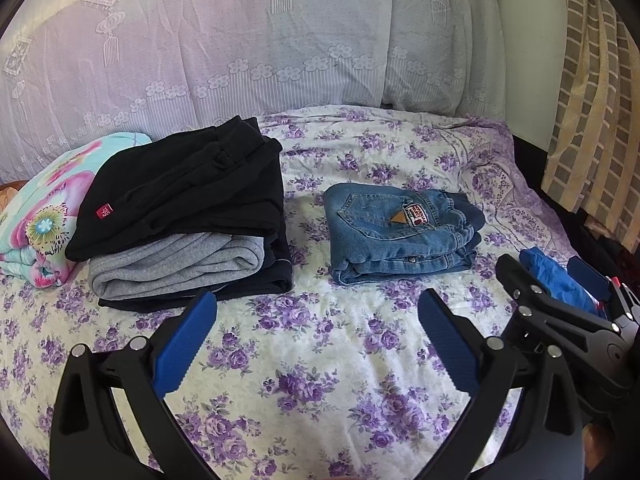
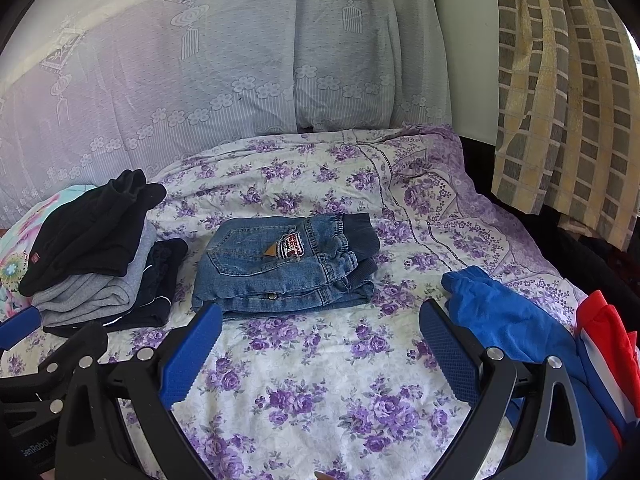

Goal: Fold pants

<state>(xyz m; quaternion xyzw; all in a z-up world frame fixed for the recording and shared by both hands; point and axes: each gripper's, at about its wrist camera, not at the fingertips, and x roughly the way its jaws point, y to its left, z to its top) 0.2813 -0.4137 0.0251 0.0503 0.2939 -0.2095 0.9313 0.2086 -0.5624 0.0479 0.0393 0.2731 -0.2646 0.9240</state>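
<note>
2 grippers [image 1: 316, 300] [image 2: 320, 314] gape; jeans [image 1: 400, 232] [image 2: 284, 264] beyond

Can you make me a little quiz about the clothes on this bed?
1. True or false: the folded blue denim jeans lie alone on the purple flowered bedsheet, apart from the stack.
2. Which garment tops the stack at the left? A) folded black pants with a small red tag B) folded grey fleece pants C) a yellow towel
3. Fill in: beside the right tool lies a crumpled bright ____ garment.

Key: 1 true. 2 A. 3 blue. Both the right tool and the left tool are open and hold nothing.
</note>
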